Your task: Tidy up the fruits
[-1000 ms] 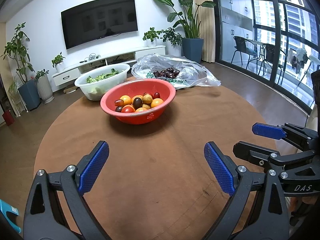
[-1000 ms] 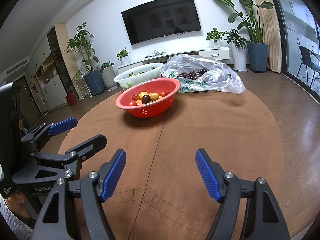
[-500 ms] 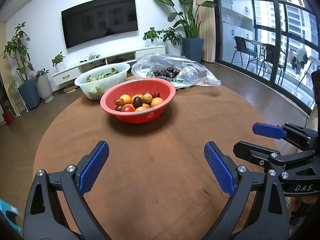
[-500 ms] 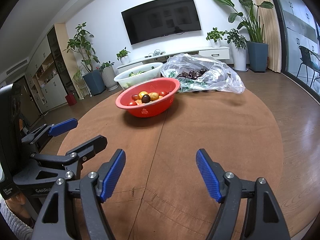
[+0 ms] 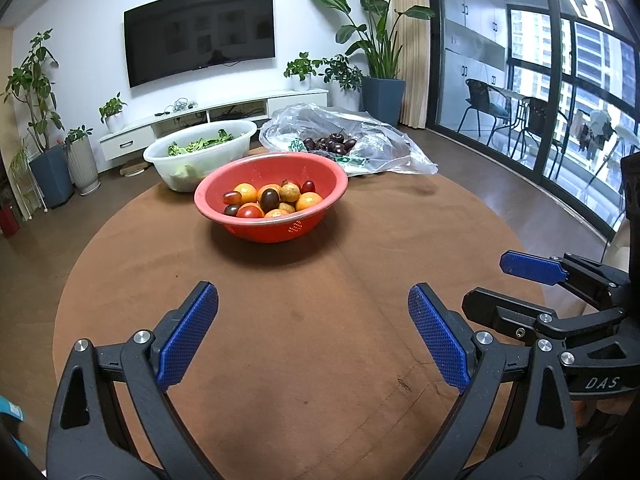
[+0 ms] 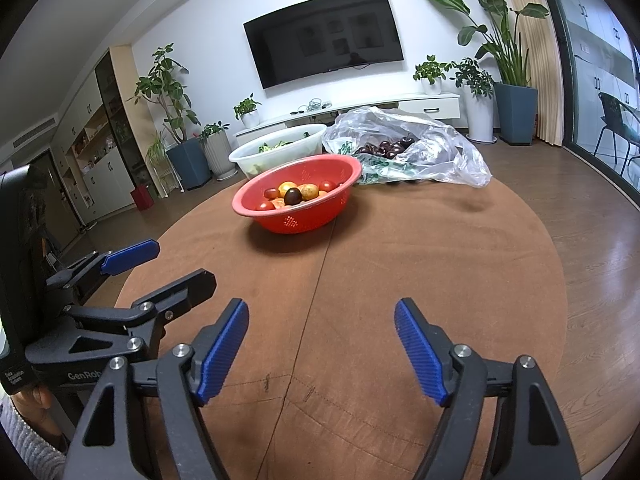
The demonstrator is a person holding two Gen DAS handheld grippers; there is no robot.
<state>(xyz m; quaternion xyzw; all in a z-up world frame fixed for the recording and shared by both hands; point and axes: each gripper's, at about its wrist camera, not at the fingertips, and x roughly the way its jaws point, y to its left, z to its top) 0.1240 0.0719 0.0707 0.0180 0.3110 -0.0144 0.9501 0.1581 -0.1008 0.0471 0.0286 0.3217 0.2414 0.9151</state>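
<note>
Red colander [image 5: 276,228]: lower fruit layers hidden under the top pieces and behind the near wall; small dark fruits too small to name. White basin [image 5: 188,162] partly blocked by the colander, greens inside not identifiable. Plastic bag [image 5: 384,148]: dark round fruits seen through crinkled film, count unclear; green print unreadable. Left tool [image 5: 313,334] handles cut off by the bottom edge. Right tool [image 6: 320,350] the same in its own view. Hand [image 6: 38,398] at the left edge mostly hidden.
</note>
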